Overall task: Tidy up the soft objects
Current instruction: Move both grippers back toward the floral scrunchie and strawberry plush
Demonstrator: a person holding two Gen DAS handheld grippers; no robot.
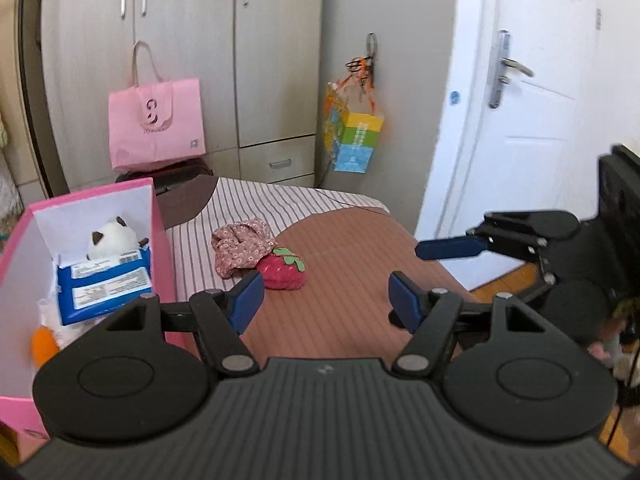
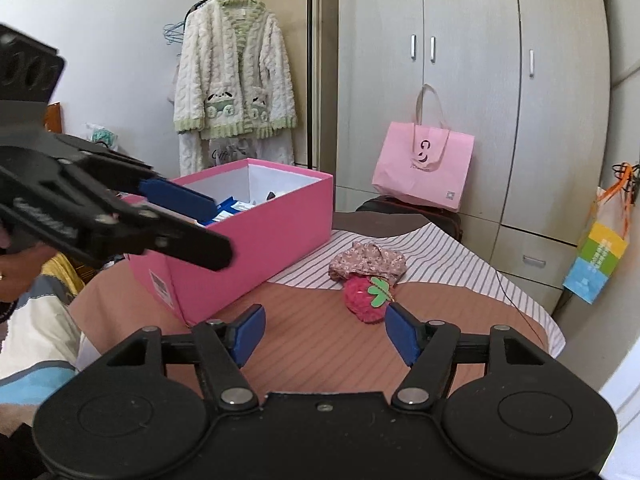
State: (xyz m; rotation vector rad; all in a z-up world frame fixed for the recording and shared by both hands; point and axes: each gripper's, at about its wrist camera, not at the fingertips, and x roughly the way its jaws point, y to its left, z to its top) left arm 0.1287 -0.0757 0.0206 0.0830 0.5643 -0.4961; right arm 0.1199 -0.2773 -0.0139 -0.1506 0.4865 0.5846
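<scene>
Where floral cloth (image 1: 240, 246) touches strawberry plush (image 1: 282, 270), bedding lies bare.

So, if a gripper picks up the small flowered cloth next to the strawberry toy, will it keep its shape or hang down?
The flowered cloth lies crumpled in loose folds, so it will probably sag and unfold when lifted. It looks thin, so likely light. It touches the strawberry toy, which may shift a little.
</scene>
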